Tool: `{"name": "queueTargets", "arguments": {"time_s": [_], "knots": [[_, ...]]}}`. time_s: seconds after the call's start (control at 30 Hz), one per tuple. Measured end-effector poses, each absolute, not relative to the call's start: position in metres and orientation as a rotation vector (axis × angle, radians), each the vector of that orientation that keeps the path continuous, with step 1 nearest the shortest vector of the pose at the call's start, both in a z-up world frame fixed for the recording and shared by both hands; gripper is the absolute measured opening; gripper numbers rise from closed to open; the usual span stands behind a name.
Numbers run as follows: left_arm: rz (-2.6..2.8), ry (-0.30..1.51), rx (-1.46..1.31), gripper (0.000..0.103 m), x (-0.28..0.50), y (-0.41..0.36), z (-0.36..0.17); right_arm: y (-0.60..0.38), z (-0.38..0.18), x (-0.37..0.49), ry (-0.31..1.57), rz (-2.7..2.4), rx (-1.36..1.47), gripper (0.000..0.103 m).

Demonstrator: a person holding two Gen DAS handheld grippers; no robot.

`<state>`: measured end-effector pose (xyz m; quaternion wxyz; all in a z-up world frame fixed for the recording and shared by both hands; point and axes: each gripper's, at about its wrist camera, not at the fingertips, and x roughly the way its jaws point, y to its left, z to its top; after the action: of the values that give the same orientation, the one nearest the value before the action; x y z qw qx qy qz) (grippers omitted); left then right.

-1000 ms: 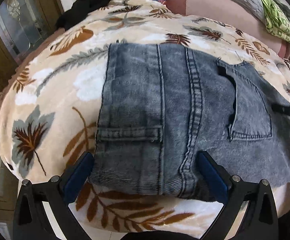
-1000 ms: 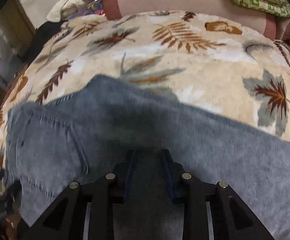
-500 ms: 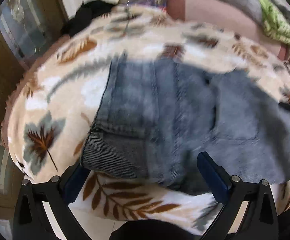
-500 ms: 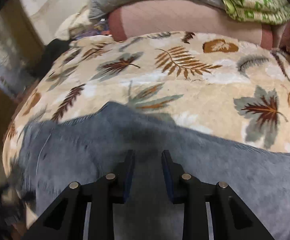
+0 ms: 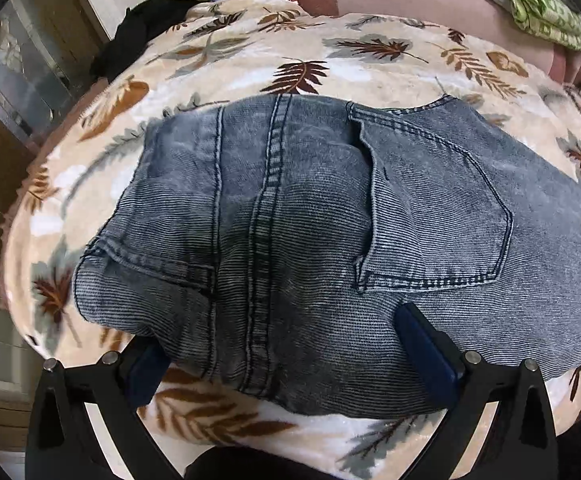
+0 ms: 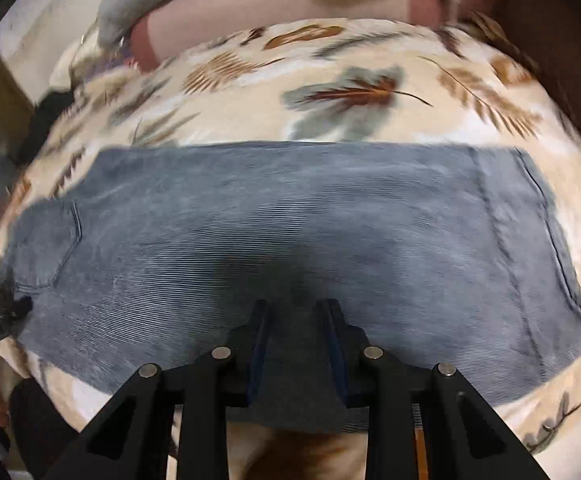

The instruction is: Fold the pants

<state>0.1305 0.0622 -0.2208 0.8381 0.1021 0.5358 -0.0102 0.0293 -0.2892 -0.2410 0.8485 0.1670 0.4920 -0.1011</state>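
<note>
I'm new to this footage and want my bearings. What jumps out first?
Grey-blue jeans fill the middle of both views, lying on a cream blanket with a brown leaf print. The right gripper pinches their near edge, while the left gripper straddles the waistband end.

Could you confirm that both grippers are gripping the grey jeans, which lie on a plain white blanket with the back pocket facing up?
Not quite: the blanket is not plain white but cream with a brown and grey leaf print, as the left wrist view shows. The rest holds: the left gripper and right gripper both grip the grey jeans, back pocket facing up.
</note>
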Motion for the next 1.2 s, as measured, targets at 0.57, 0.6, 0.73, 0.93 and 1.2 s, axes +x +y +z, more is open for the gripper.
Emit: {"name": "queueTargets", "arguments": {"time_s": [0.57, 0.6, 0.73, 0.93, 1.2], "knots": [[-0.215, 0.778, 0.273, 0.103, 0.042, -0.029, -0.106, -0.328, -0.21, -0.052, 0.827, -0.286, 0.352, 0.031], [-0.22, 0.757, 0.277, 0.103, 0.037, -0.033, -0.099, -0.328, -0.205, -0.057, 0.806, -0.277, 0.366, 0.031], [-0.245, 0.721, 0.279, 0.103, 0.03, -0.045, -0.082, -0.327, -0.194, -0.072, 0.765, -0.236, 0.423, 0.031], [-0.293, 0.681, 0.285, 0.103, 0.021, -0.067, -0.064, -0.33, -0.18, -0.084, 0.739, -0.223, 0.431, 0.031], [-0.332, 0.687, 0.295, 0.103, 0.016, -0.083, -0.069, -0.333, -0.186, -0.087, 0.76, -0.276, 0.412, 0.032]]}}
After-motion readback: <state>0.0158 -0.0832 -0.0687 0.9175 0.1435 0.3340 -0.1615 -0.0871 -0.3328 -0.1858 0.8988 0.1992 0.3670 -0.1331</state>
